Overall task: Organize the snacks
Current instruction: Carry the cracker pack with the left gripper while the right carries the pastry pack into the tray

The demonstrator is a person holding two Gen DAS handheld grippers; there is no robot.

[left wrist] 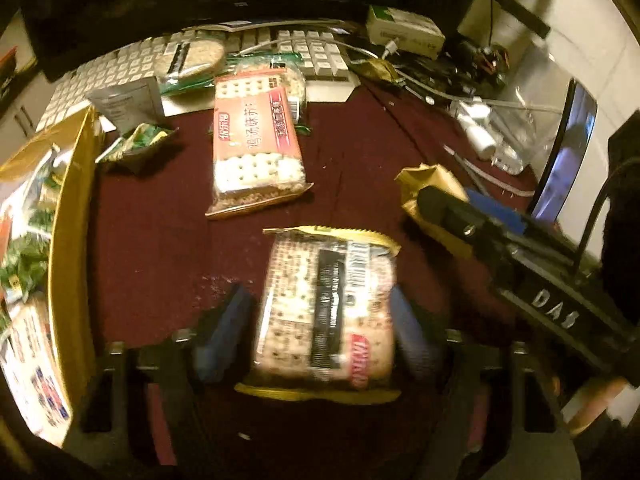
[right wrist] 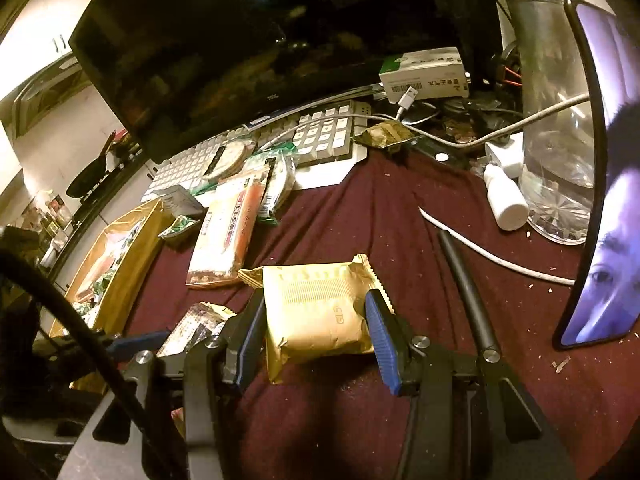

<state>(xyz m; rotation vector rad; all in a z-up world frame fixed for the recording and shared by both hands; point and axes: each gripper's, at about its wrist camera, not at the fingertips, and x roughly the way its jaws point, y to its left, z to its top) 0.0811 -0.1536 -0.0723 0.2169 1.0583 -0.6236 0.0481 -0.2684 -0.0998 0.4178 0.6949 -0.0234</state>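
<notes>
A cracker packet (left wrist: 326, 312) is pinched by the left gripper (left wrist: 320, 332) above the maroon cloth (left wrist: 160, 240). A gold packet (right wrist: 316, 314) is clamped by the right gripper (right wrist: 314, 336).

**A:** what else is on that maroon cloth (right wrist: 344, 208)? I see a white keyboard (right wrist: 320, 132) well ahead of the claw, under a dark monitor (right wrist: 240, 52).

**B:** yep, plus a white-green box (right wrist: 424, 70) with a USB plug (right wrist: 408, 98) resting on it. Right of the claw: glass jar (right wrist: 556, 160), small white bottle (right wrist: 506, 198) beside it, propped phone (right wrist: 600, 184) (screen lit).
</notes>
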